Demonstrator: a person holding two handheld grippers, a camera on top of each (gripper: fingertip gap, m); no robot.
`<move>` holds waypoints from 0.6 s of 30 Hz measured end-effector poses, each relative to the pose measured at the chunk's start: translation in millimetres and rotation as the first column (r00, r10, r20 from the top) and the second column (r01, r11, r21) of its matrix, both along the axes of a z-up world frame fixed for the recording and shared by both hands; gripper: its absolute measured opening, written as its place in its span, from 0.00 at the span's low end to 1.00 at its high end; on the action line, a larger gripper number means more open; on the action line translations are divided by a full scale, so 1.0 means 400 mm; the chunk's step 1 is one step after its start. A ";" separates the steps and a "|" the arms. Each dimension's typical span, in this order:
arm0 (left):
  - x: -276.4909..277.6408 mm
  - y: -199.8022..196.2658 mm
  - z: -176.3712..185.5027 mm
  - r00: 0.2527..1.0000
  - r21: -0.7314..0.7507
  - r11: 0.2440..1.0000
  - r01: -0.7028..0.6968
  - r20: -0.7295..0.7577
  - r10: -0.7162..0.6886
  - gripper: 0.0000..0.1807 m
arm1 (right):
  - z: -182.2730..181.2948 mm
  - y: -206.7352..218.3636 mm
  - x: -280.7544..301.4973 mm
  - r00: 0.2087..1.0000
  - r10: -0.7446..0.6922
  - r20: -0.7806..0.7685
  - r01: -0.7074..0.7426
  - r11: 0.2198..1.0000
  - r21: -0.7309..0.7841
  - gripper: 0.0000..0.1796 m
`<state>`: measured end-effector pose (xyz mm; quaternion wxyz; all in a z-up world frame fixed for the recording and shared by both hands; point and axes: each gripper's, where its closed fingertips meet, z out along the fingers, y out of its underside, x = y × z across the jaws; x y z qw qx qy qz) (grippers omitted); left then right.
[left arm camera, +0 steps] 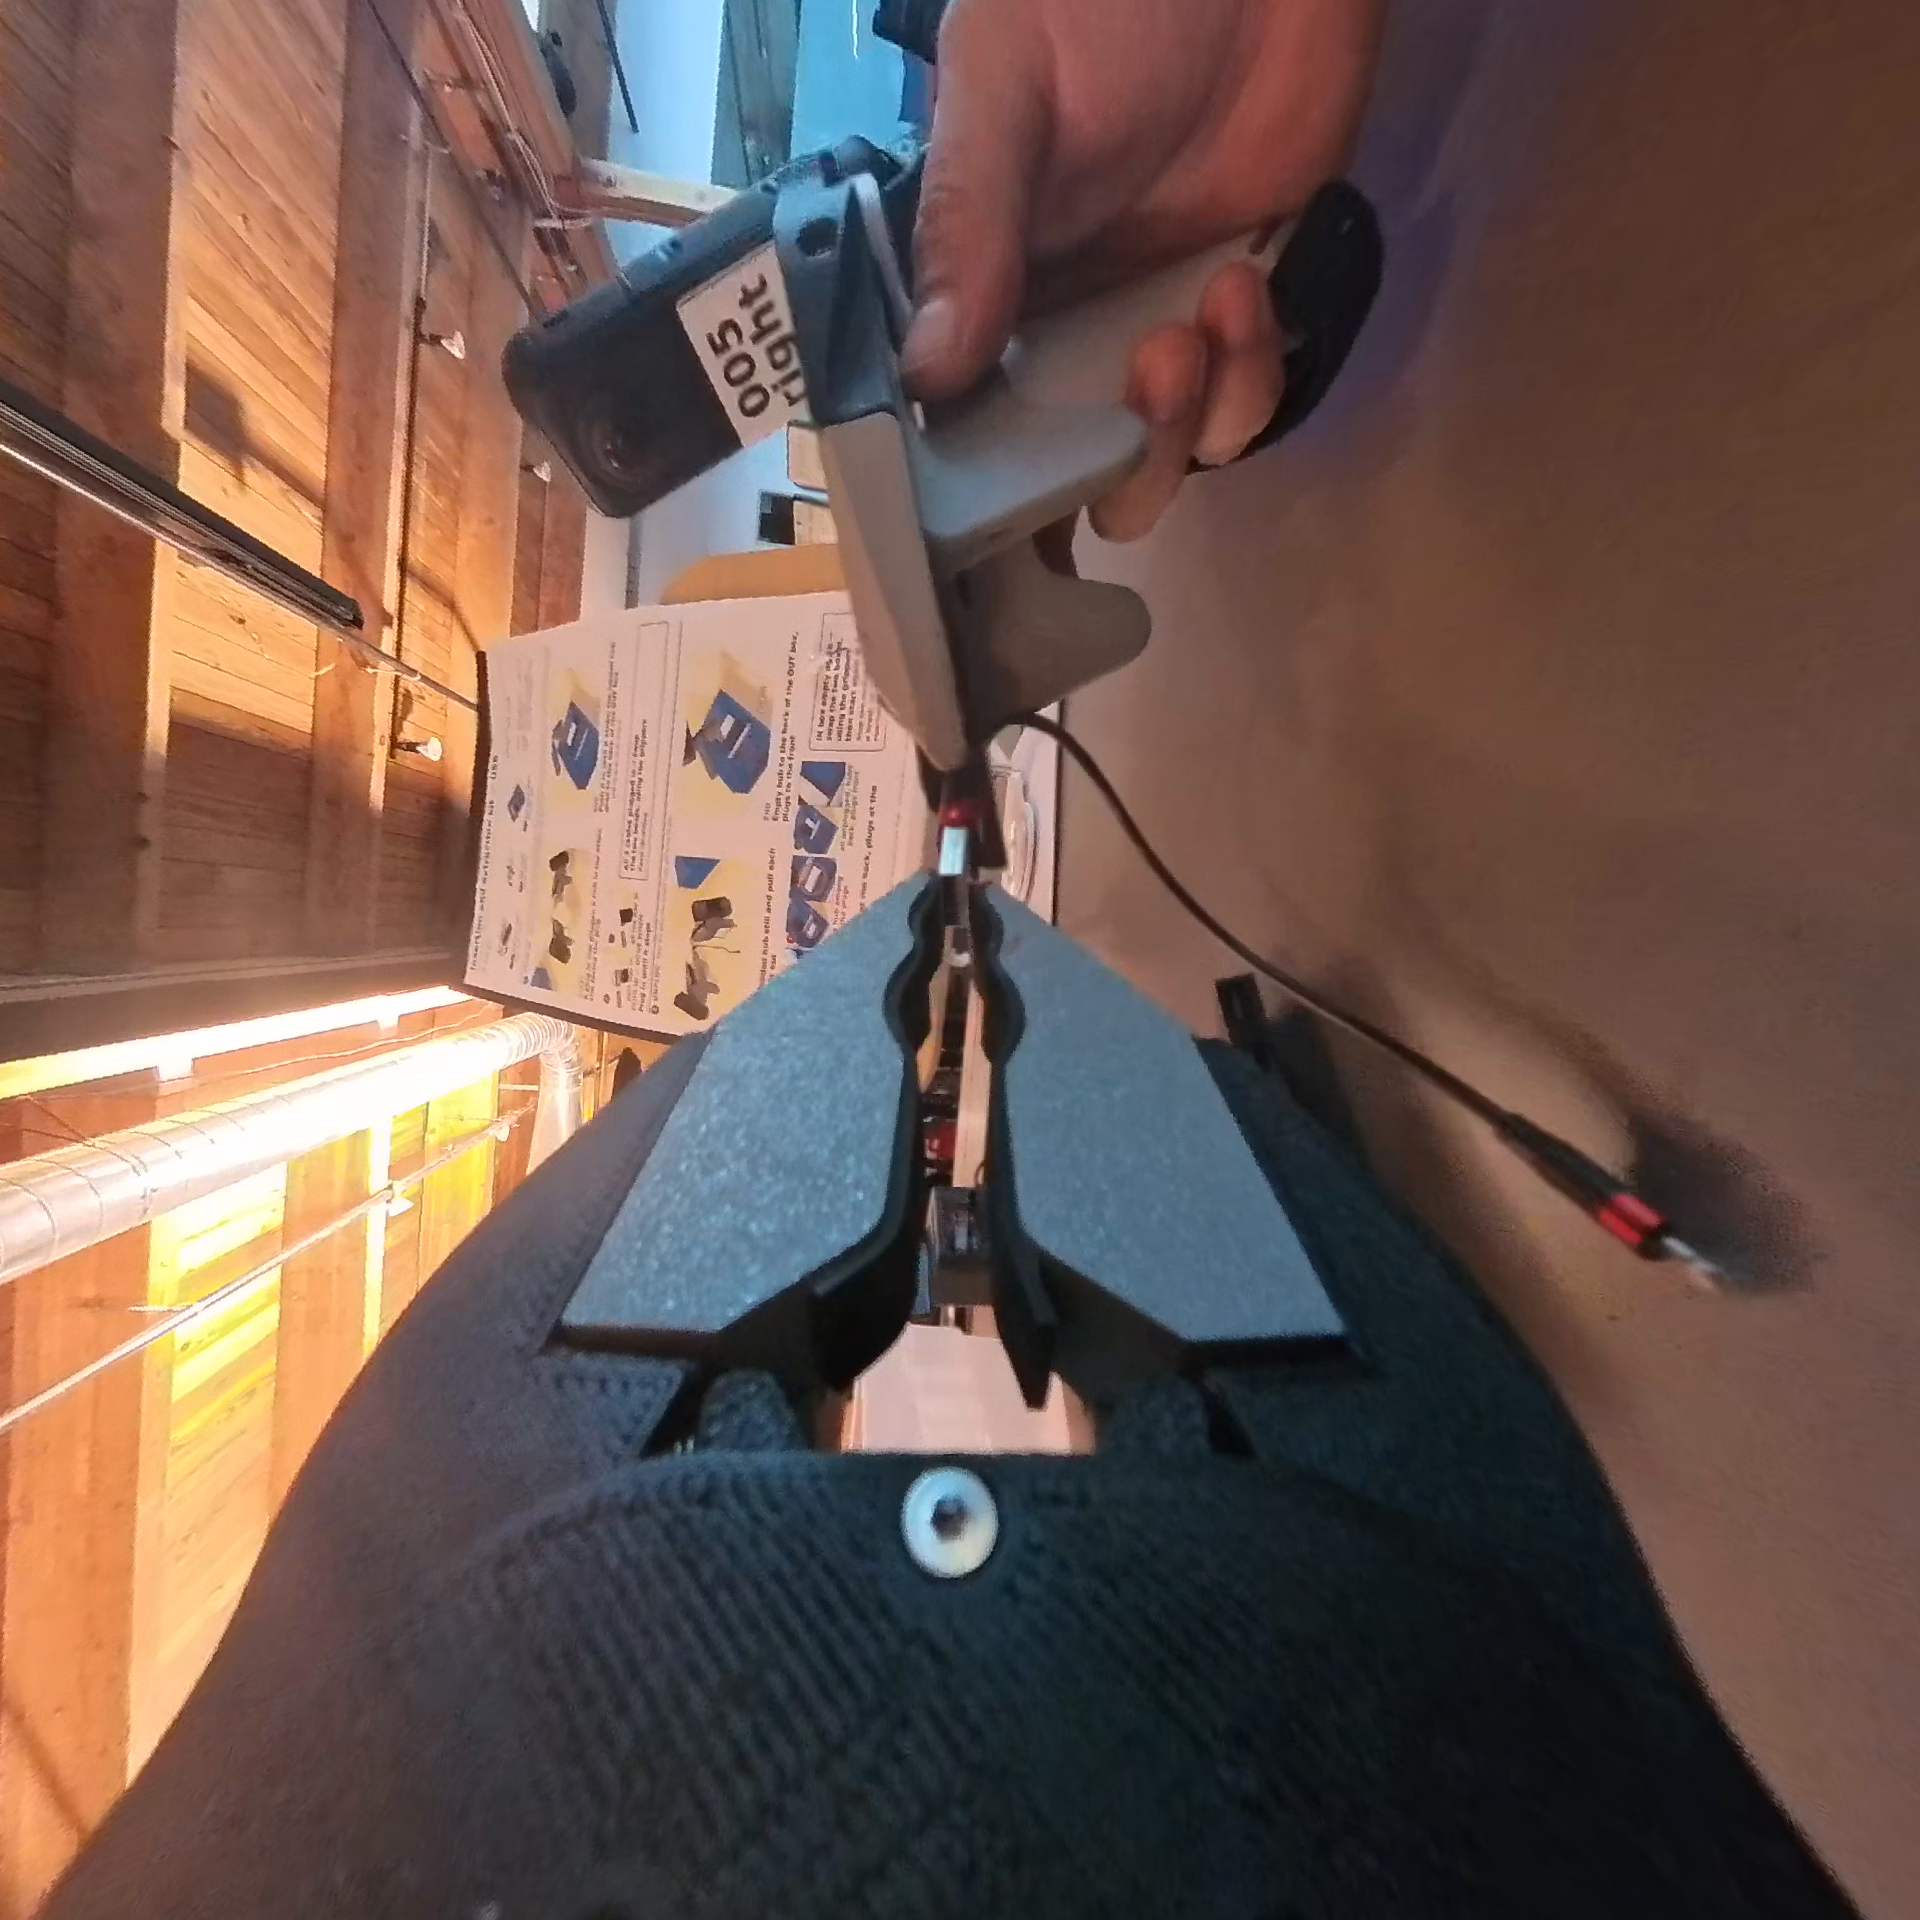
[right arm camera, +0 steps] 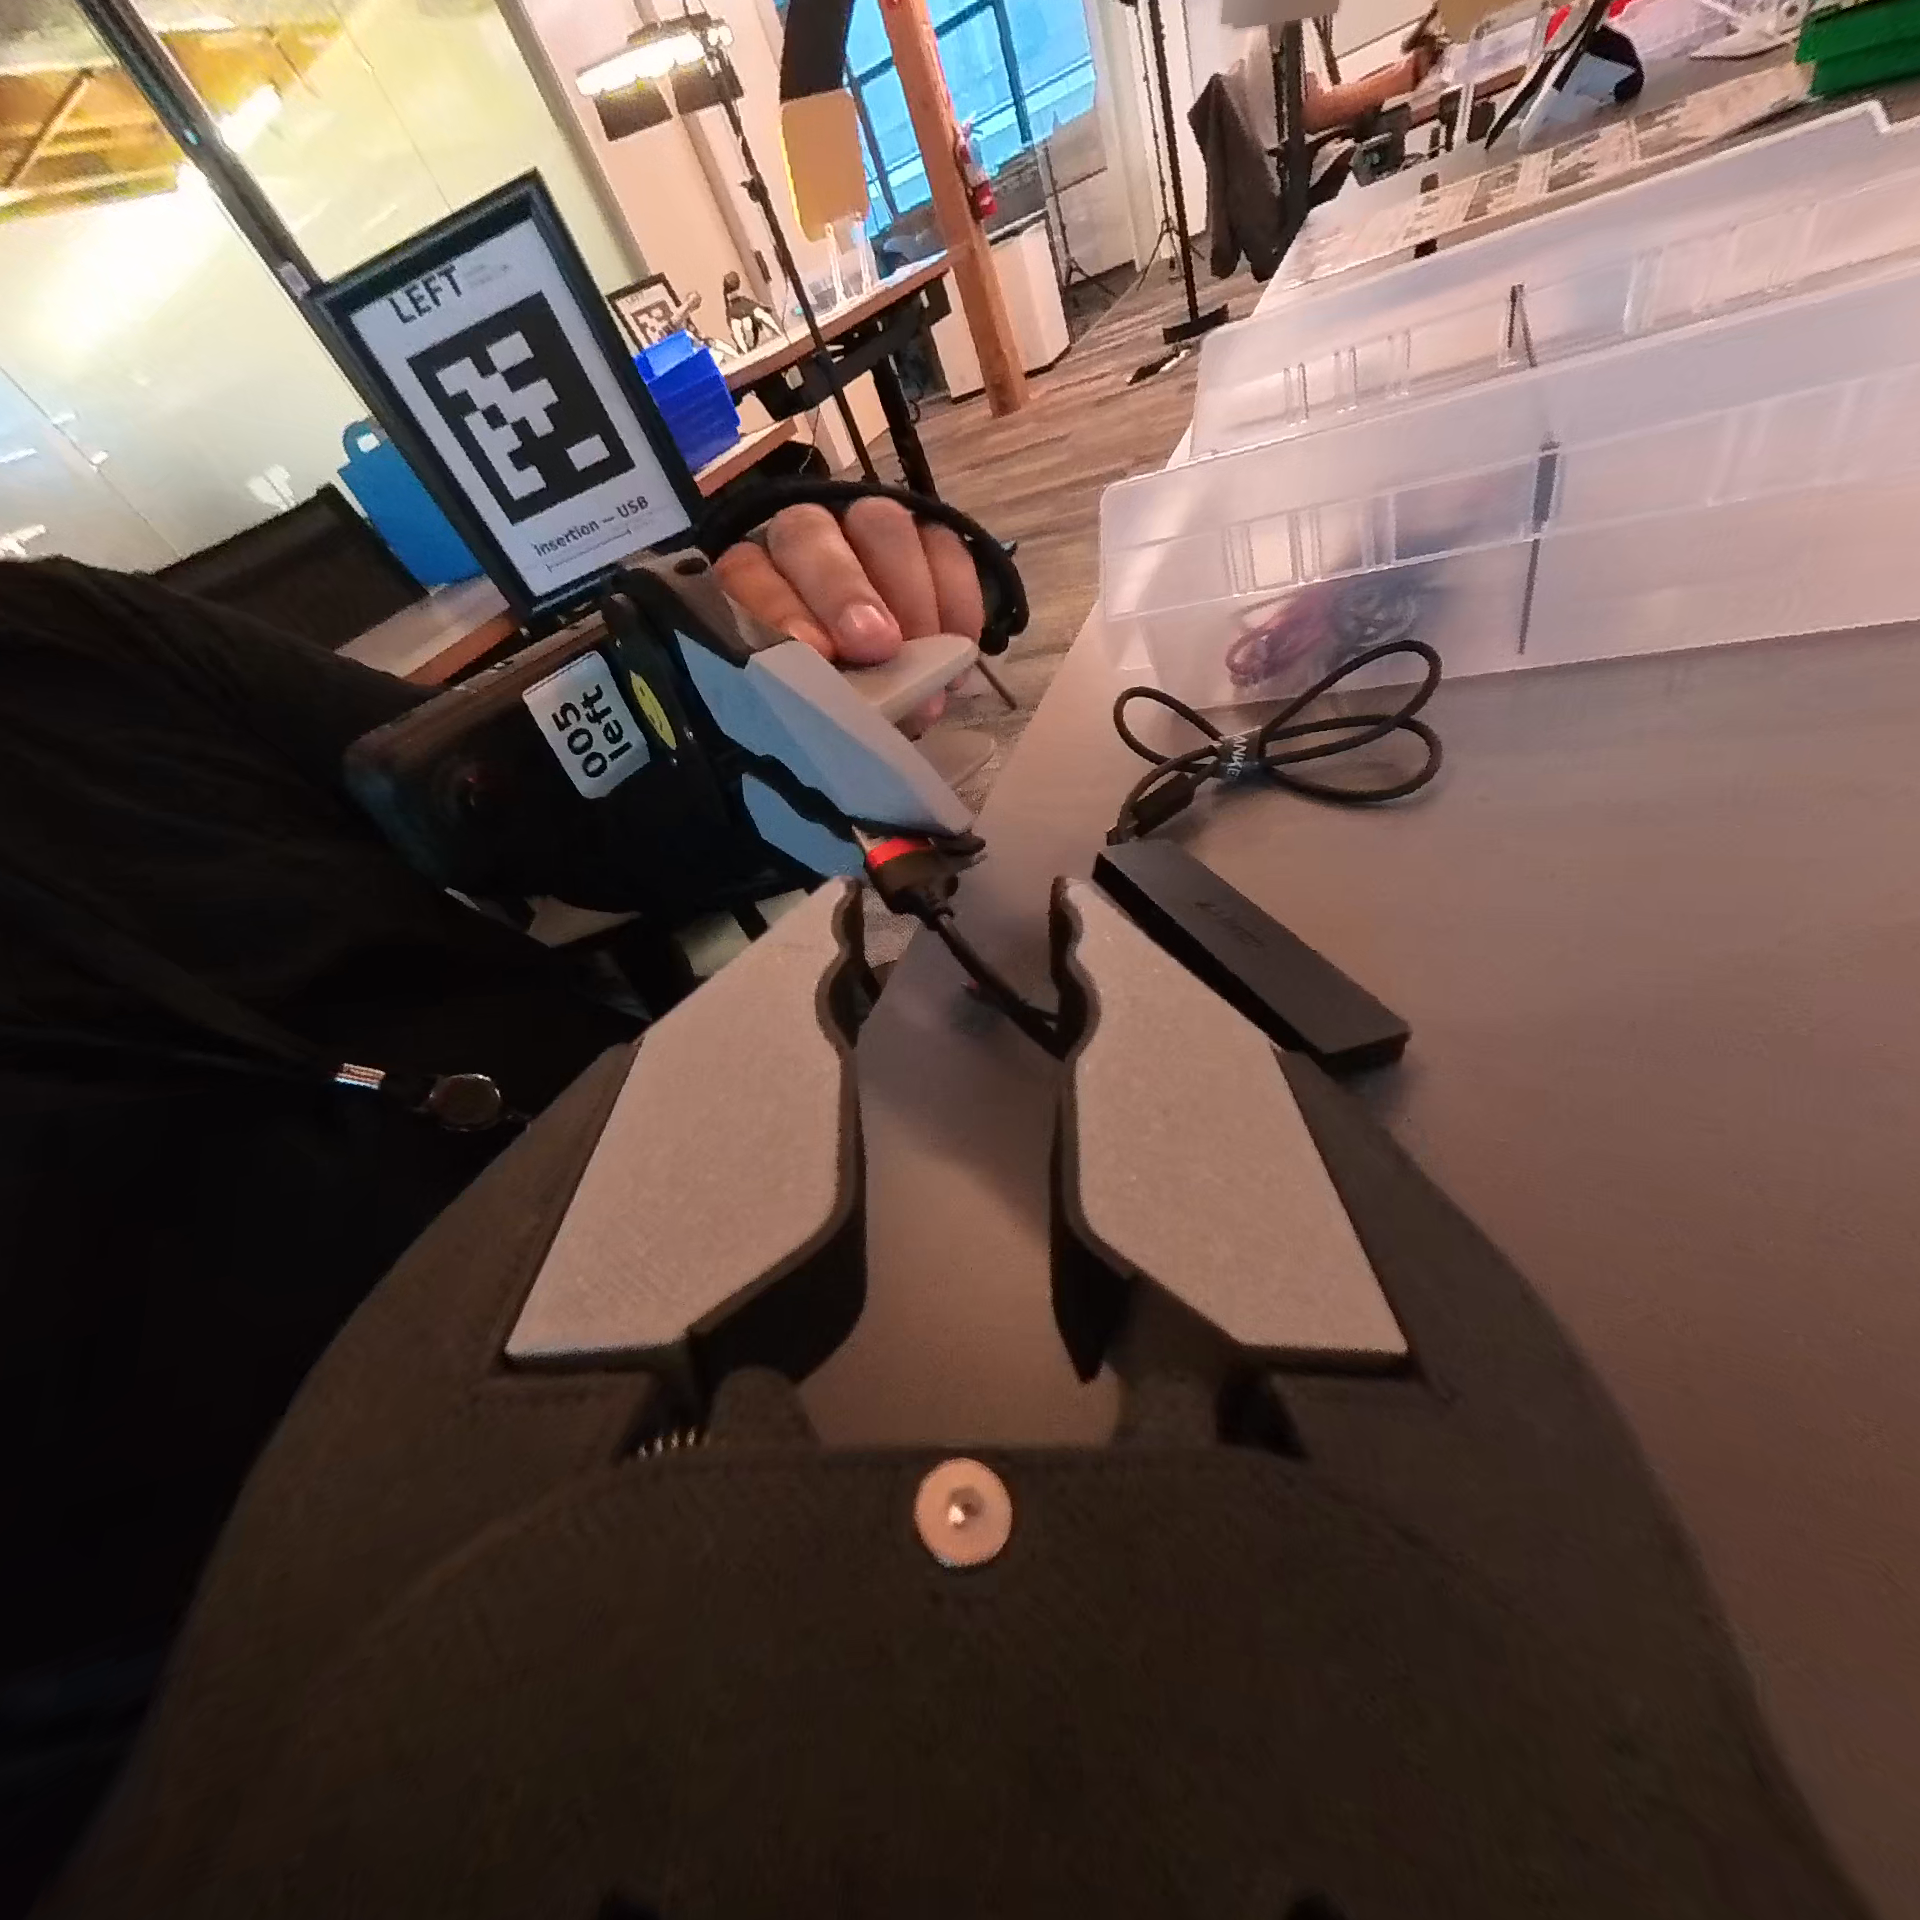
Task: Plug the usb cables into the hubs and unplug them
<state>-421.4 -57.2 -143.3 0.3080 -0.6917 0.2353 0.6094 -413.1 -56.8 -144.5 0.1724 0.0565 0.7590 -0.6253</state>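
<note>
My left gripper point(left arm camera: 951, 904) is shut on a USB plug point(left arm camera: 951, 854) with a silver shell and a red band. It also shows in the right wrist view point(right arm camera: 935, 831), held just above the grey table point(right arm camera: 1558, 1143). The plug's black cable point(right arm camera: 987, 971) drops between the fingers of my right gripper point(right arm camera: 956, 904), which is open and empty. The cable's other red-banded plug point(left arm camera: 1626, 1226) lies on the table. A flat black hub point(right arm camera: 1247, 961) lies just right of my right fingertip. My right gripper shows side-on in the left wrist view point(left arm camera: 951, 753), close to the held plug.
A coiled black cable point(right arm camera: 1299, 748) lies behind the hub. Clear plastic bins point(right arm camera: 1558, 499) stand at the back right, one with cables inside. A framed marker sign point(right arm camera: 520, 416) stands at the back left. An instruction sheet point(left arm camera: 675, 810) stands behind. A dark sleeve fills the left of the right wrist view. Only a small space, under 4 cm, lies between the two pairs of fingers.
</note>
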 end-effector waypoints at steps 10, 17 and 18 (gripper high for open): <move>-0.015 -0.012 0.002 1.000 0.017 1.000 -0.023 0.001 0.023 0.01 | -0.001 -0.009 0.020 0.999 0.023 -0.032 -0.023 1.000 0.005 0.11; -0.032 -0.017 -0.019 0.996 0.040 0.999 -0.036 0.082 0.032 0.01 | -0.013 -0.017 -0.007 0.989 -0.066 -0.134 0.072 0.997 0.042 0.07; -0.039 -0.021 -0.030 0.992 0.034 0.998 -0.053 0.116 0.049 0.01 | -0.020 -0.020 -0.013 0.984 -0.082 -0.158 0.093 0.994 0.061 0.07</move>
